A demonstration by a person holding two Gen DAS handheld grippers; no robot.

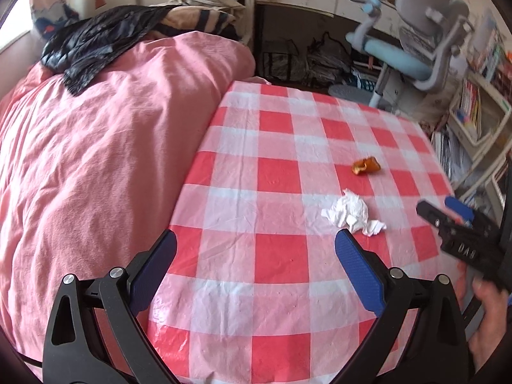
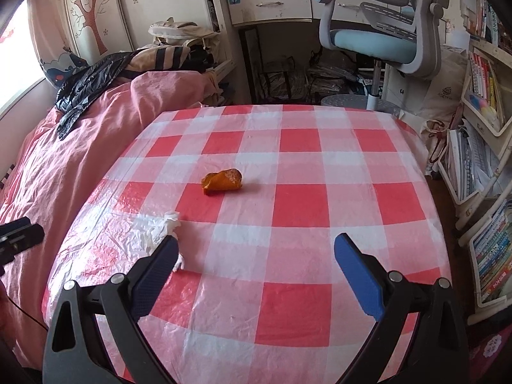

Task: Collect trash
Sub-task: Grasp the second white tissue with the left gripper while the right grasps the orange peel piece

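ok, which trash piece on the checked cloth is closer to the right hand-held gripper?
The crumpled white tissue, right beside the right hand-held gripper, at its left finger. The orange wrapper lies farther out on the checked cloth.

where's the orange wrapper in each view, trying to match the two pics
Left wrist: the orange wrapper lies right of centre on the checked cloth, beyond the crumpled tissue.
Right wrist: the orange wrapper lies near the middle of the cloth, beyond and right of the tissue.
Shared landmark: the blue chair behind the table.
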